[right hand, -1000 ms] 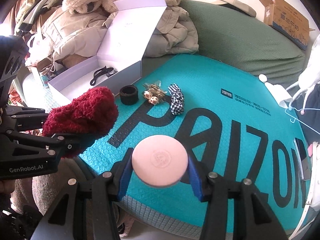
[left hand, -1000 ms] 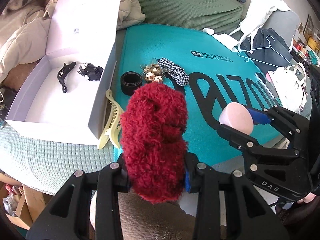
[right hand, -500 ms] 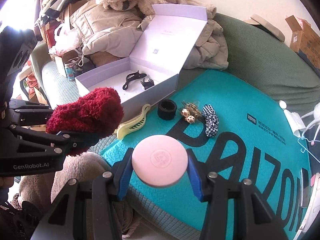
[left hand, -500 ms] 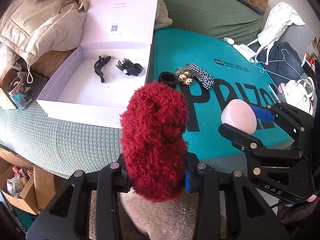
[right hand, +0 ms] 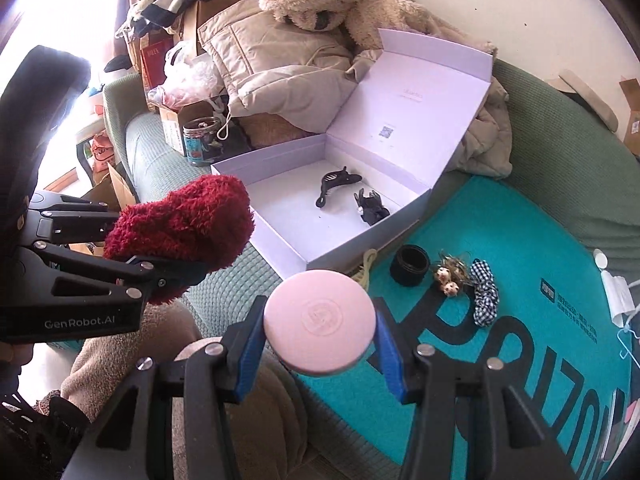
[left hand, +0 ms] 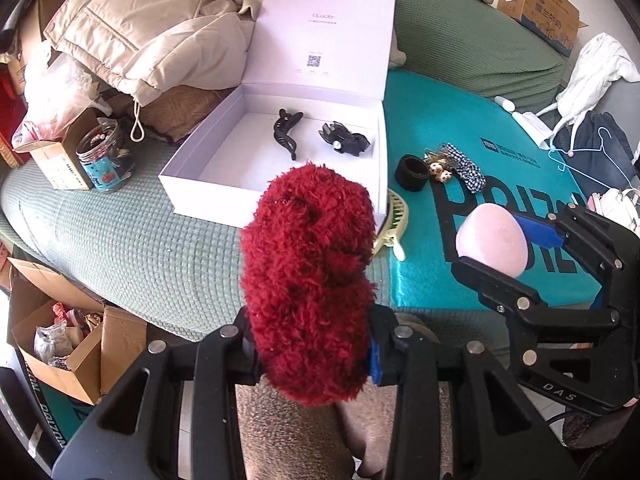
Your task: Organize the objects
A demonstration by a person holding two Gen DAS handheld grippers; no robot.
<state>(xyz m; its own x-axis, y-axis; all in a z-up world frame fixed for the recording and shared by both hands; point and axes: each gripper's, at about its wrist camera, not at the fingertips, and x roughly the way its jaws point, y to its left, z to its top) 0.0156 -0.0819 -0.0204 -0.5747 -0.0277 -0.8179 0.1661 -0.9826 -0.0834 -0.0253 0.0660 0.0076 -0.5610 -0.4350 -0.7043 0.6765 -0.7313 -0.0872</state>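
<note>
My left gripper (left hand: pixel 310 356) is shut on a fluffy red scrunchie (left hand: pixel 308 276), held in the air in front of the open white box (left hand: pixel 208 196); it also shows in the right wrist view (right hand: pixel 180 228). My right gripper (right hand: pixel 320 344) is shut on a round pink compact (right hand: pixel 320 322), seen in the left wrist view (left hand: pixel 492 240) too. Two black hair claws (left hand: pixel 286 132) (left hand: pixel 346 142) lie in the box. A black band (left hand: pixel 412 172), a hair tie with small heads (left hand: pixel 440 170), a checked scrunchie (left hand: pixel 466 168) and a pale yellow claw clip (left hand: pixel 394 224) lie beside it.
The teal mat (left hand: pixel 448 128) lies on a green bedspread (left hand: pixel 120 248). Beige jackets (left hand: pixel 140 28) pile behind the box. A jar (left hand: pixel 106 160) and a small carton (left hand: pixel 56 160) stand at the left. An open cardboard box (left hand: pixel 68 344) sits on the floor. Clothes and hangers (left hand: pixel 588 148) lie at the right.
Both grippers have pulled back and swung left with their loads, so the white box now sits ahead of them and the jar and floor box have come into view.
</note>
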